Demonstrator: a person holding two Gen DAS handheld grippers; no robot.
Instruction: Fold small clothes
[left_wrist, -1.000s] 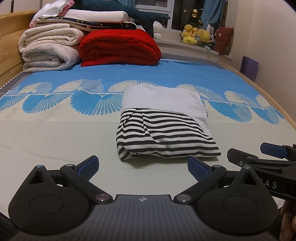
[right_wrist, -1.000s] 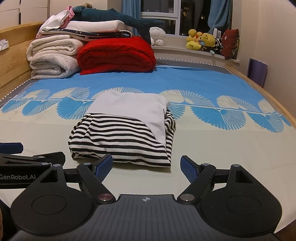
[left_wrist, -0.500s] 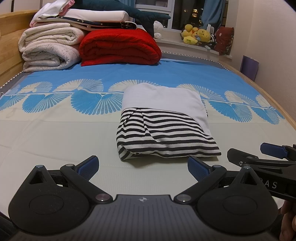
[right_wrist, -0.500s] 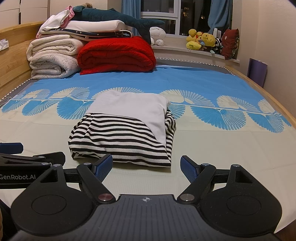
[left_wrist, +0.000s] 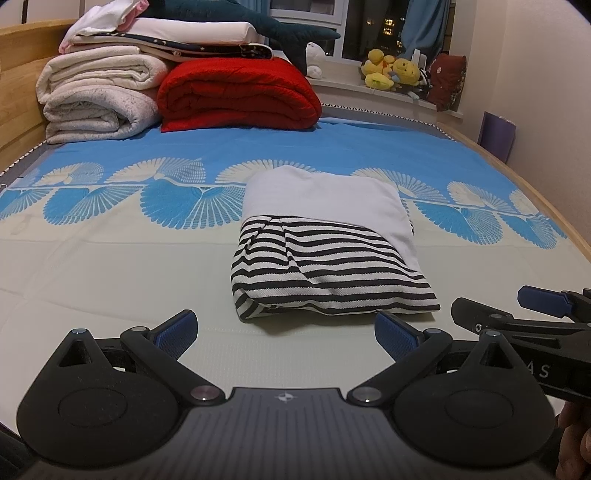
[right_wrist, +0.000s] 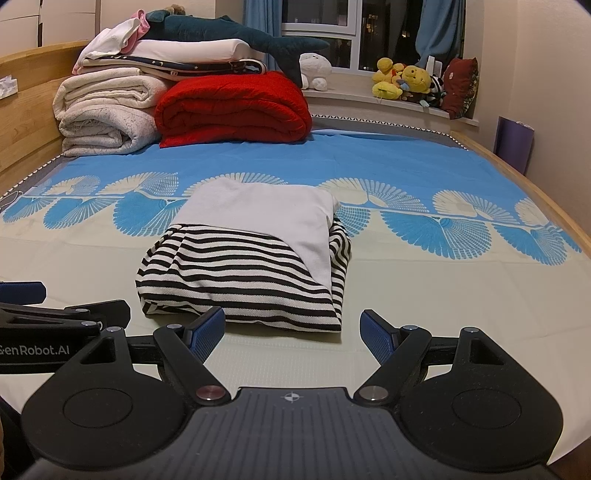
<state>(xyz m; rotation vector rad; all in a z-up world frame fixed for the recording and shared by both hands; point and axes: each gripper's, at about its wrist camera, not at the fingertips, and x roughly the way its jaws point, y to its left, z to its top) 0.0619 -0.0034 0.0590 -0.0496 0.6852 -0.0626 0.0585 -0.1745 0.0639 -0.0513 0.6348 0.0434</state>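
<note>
Now the striped top lies folded into a neat bundle at twelve o'clock on the bed, while the left gripper and right gripper hover empty, jaws wide apart, seemingly finished folding.

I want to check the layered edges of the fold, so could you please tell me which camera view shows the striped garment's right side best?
The right wrist view: the striped garment shows its right side, with stacked striped layers beside the white panel. The left wrist view shows the garment more from its left, with that side foreshortened.
</note>
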